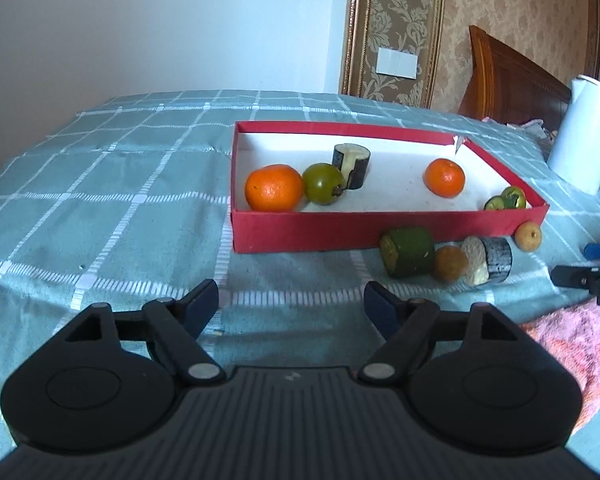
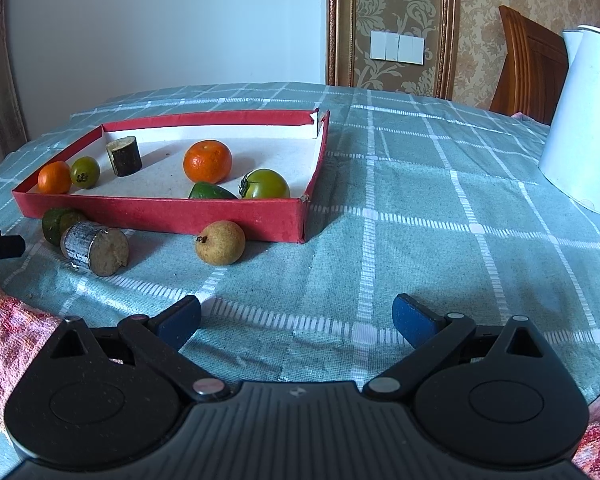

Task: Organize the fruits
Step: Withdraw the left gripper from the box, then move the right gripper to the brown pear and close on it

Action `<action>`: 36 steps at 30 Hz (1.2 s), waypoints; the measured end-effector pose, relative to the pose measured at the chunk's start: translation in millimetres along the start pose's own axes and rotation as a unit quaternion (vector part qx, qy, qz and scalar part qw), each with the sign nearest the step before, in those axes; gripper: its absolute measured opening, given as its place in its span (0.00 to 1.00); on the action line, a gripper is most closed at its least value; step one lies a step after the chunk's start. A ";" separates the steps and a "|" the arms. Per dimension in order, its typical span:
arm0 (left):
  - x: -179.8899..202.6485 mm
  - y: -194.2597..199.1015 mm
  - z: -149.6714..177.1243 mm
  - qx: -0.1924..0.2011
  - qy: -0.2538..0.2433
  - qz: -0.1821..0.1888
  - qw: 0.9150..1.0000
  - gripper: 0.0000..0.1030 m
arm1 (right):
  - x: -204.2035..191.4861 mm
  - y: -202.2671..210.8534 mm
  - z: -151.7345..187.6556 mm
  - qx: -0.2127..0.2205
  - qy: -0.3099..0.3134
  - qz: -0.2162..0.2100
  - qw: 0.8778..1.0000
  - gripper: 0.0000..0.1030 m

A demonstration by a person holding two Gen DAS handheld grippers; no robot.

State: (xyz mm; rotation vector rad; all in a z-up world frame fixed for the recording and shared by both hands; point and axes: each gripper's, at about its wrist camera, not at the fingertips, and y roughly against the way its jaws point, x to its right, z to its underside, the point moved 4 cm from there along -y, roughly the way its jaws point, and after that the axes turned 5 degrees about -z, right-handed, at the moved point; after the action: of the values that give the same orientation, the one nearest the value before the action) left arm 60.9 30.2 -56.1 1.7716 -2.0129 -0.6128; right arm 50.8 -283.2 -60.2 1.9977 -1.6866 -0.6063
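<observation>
We hold the left gripper [image 1: 290, 300] and right gripper [image 2: 296, 316] wide apart and empty above the counter [image 2: 420, 220], facing a red box [image 2: 180, 214] of oranges and green fruit.

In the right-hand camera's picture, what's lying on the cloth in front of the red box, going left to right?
Green cut chunk → dark-skinned cut log → small brown round fruit.
</observation>
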 end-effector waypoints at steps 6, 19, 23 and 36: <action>1.5 -2.7 1.1 -0.005 -0.005 0.008 1.000 0.90 | -13.1 6.5 -3.8 0.033 0.015 -0.001 0.999 1.00; 9.3 -6.5 2.7 -0.019 -0.036 0.016 0.999 1.00 | -31.7 -4.0 -21.5 0.057 0.035 0.008 0.998 0.90; 10.1 -6.9 2.5 -0.021 -0.039 0.014 0.999 1.00 | -33.2 -13.7 -23.2 0.034 0.026 -0.007 0.999 0.67; 9.5 -6.4 3.0 -0.021 -0.040 0.013 0.999 1.00 | -41.3 -21.7 -24.1 0.023 0.045 -0.024 0.998 0.34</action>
State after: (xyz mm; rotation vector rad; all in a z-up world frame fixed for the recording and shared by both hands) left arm 63.3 20.4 -62.2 1.7204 -2.0569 -0.7238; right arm 75.8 -237.8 -52.2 2.0710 -1.6184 -0.4899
